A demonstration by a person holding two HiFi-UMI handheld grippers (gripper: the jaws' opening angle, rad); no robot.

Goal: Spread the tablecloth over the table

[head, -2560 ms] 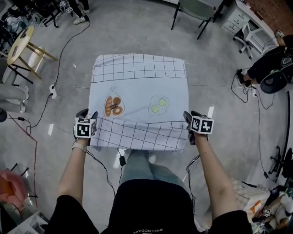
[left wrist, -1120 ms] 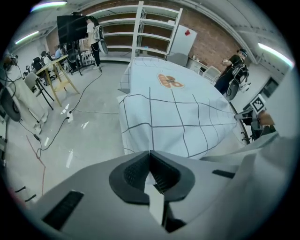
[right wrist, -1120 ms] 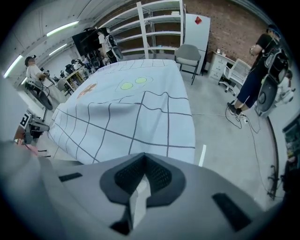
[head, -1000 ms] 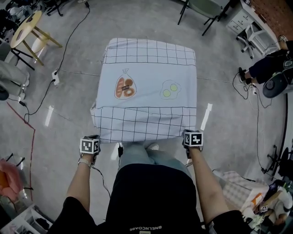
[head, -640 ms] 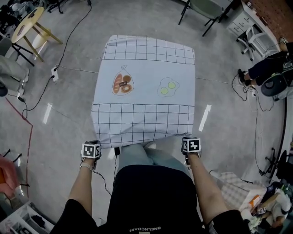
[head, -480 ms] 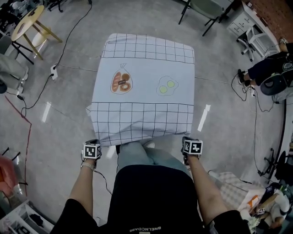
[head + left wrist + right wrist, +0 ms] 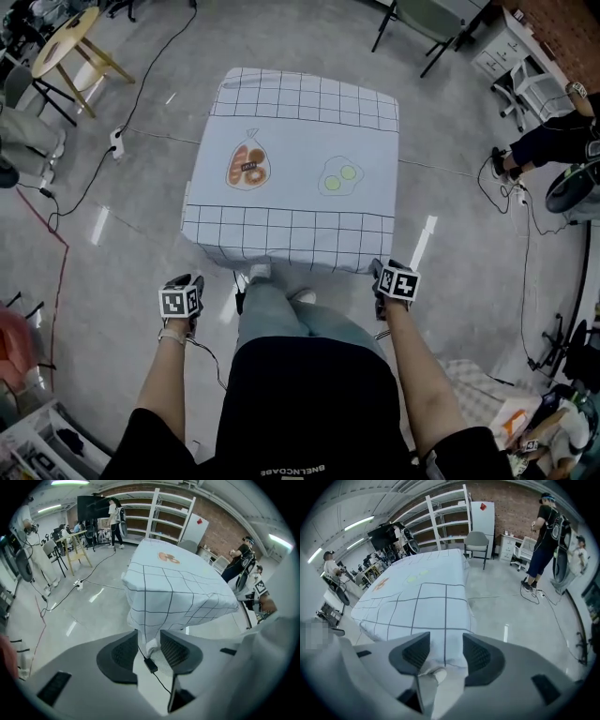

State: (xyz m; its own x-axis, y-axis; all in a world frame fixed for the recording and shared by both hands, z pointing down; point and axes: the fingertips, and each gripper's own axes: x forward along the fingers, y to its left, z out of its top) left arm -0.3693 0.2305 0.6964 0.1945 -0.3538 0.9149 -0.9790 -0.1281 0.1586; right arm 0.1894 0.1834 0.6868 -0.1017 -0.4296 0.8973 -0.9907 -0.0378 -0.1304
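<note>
Lab-like workshop space, open and utilitarian

Polished grey concrete floor crossed by loose cables and a power strip; bare white shelving against a brick wall, rolling office chairs, a wooden stool — people with gear stand around the edges.

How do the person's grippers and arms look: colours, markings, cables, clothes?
The left gripper and right gripper are dark; each bears a white cube with black square markers. Jaws, opening with cloth loose between them, are dark grey with ribbed pads. A black cable trails from the left one. Short black sleeves; pale left wristband.
</note>
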